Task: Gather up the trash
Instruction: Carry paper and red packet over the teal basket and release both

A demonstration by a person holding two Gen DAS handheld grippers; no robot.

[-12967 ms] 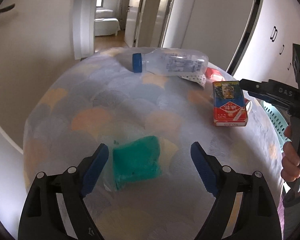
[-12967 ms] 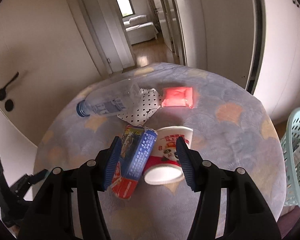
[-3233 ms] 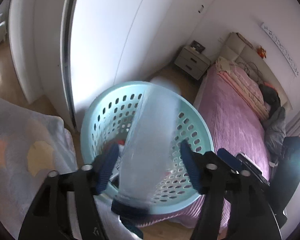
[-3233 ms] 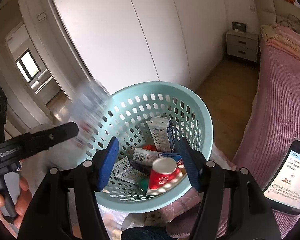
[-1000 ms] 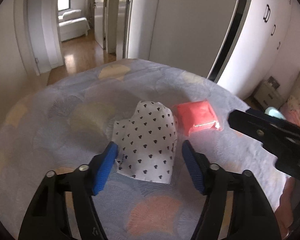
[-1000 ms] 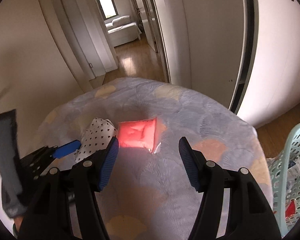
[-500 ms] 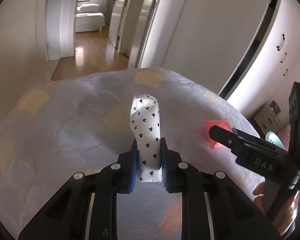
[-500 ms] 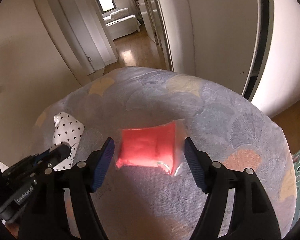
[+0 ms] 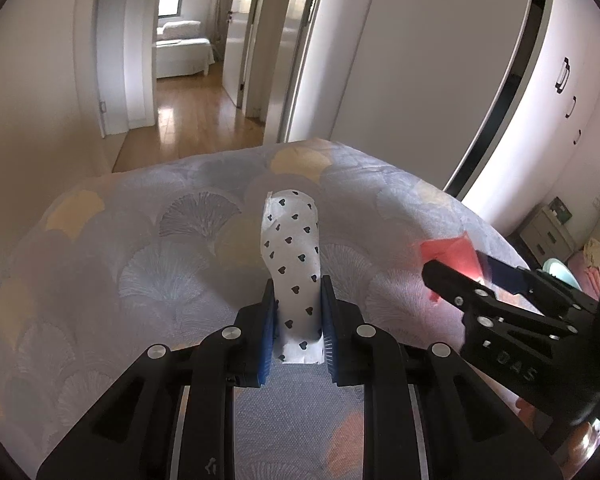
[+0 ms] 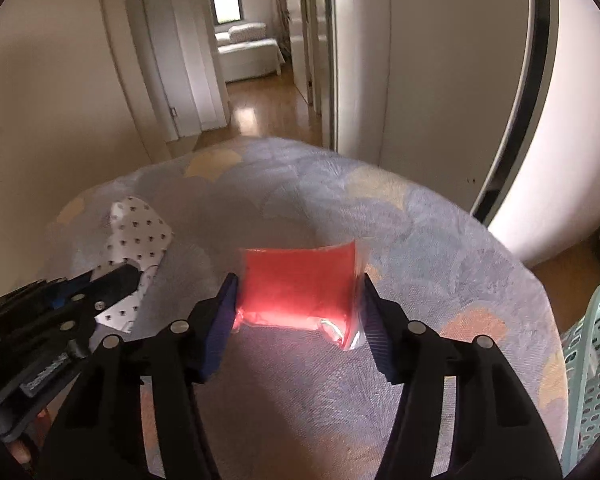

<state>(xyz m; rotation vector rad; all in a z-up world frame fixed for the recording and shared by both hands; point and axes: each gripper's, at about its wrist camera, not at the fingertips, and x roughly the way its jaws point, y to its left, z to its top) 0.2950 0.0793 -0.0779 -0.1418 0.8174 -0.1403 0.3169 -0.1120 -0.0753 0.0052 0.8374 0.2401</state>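
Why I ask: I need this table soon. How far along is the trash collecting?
Looks nearly done: no other litter shows on the tablecloth in either view. In hand: the left gripper is shut on the heart-print paper, which stands upright, and the right gripper squeezes the red packet between its jaws. Left: carrying both to the teal basket beside the table and dropping them in.

Glossy plastic pouch [image 10: 296, 284], woven tablecloth [image 10: 440, 248]
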